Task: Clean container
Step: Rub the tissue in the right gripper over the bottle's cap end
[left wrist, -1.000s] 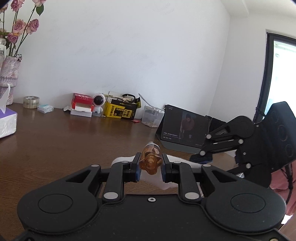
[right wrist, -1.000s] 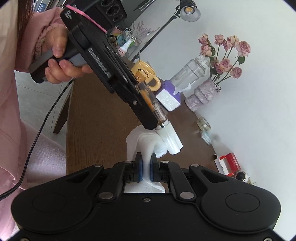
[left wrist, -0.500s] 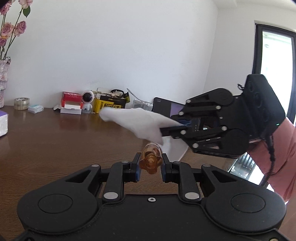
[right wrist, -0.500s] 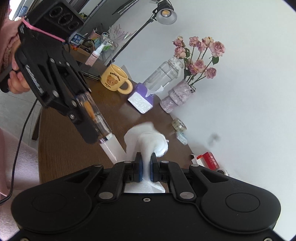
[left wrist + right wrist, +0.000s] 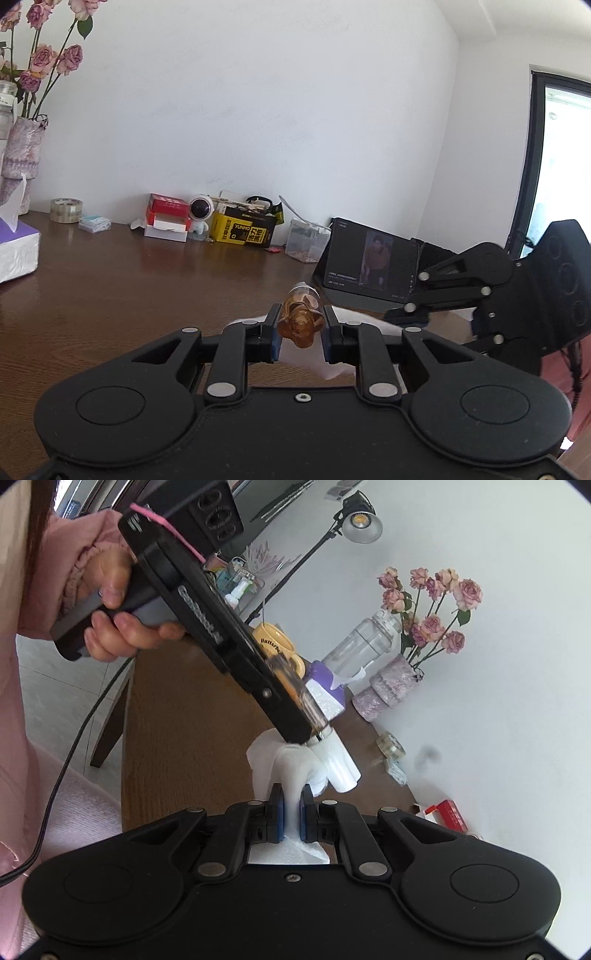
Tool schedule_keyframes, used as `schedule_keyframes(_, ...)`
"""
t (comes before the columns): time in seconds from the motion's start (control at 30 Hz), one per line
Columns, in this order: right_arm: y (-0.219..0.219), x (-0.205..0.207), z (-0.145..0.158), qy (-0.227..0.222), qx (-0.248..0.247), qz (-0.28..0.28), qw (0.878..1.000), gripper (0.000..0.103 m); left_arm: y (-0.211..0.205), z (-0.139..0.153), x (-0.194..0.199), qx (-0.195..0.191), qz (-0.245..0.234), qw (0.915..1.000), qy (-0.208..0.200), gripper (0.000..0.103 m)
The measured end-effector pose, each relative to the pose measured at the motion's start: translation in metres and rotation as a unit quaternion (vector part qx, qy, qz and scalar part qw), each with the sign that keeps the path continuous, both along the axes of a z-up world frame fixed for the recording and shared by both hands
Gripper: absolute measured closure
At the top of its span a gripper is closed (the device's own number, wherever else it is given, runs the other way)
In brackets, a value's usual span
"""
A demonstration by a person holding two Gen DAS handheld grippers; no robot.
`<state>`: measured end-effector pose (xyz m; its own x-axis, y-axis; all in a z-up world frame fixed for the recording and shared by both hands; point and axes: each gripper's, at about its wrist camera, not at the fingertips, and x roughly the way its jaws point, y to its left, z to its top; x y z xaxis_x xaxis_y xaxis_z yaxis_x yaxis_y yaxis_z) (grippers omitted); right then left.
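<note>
the left tongs (image 5: pixel 299 334) are clamped on a small clear plastic bottle with amber liquid and a white cap (image 5: pixel 301 315), its amber bottom end facing the left wrist camera and its length running forward between the two blue-padded fingers (image 5: pixel 274 341). in the right wrist view the same bottle (image 5: pixel 314 716) is held above the brown wooden table (image 5: pixel 184 720), tilted with the white cap (image 5: pixel 341 766) pointing down and away from the person's hand (image 5: pixel 118 627) that grips the tool's handle; a pink sleeve (image 5: pixel 85 546) covers the wrist.

the right tongs (image 5: pixel 291 812) are closed narrowly on a crumpled white paper tissue (image 5: pixel 288 764), which rises from between the pads and lies against the bottle's neck and cap, touching them. from the left wrist camera the tissue (image 5: pixel 325 363) shows as a white patch under the bottle, with the right tool (image 5: pixel 480 291) low at the right side.

further back on the table stand a purple and white tissue box (image 5: pixel 327 690), a yellow mug with a bear print (image 5: pixel 275 648), a clear water bottle (image 5: pixel 364 642), a vase of pink roses (image 5: pixel 428 627) and a roll of clear tape (image 5: pixel 66 209). along the wall sit a red and white box (image 5: pixel 167 218), a yellow and black box (image 5: pixel 245 229) and a dark tablet with a lit screen (image 5: pixel 369 266).
</note>
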<state>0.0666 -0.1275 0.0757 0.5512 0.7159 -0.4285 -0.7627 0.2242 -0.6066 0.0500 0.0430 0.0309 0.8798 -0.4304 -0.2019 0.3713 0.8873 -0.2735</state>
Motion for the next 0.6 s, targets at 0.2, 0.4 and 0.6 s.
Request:
schedule_keyframes(0.2,-0.022,0.013,0.016,0.057,0.070,-0.028,0.996,0.095,-0.004,-0.007,0.006,0.041,0.033,0.9986,0.001,0.082)
schedule_keyframes(0.4,-0.020,0.041,0.012,0.079,0.099,-0.112,0.986,0.095,-0.028,-0.007,-0.001,0.085,0.012,0.9962,-0.018,0.082)
schedule_keyframes(0.6,0.005,0.019,0.006,0.094,0.096,-0.072,0.988,0.095,-0.051,-0.016,0.000,0.131,0.003,0.9913,-0.012,0.082)
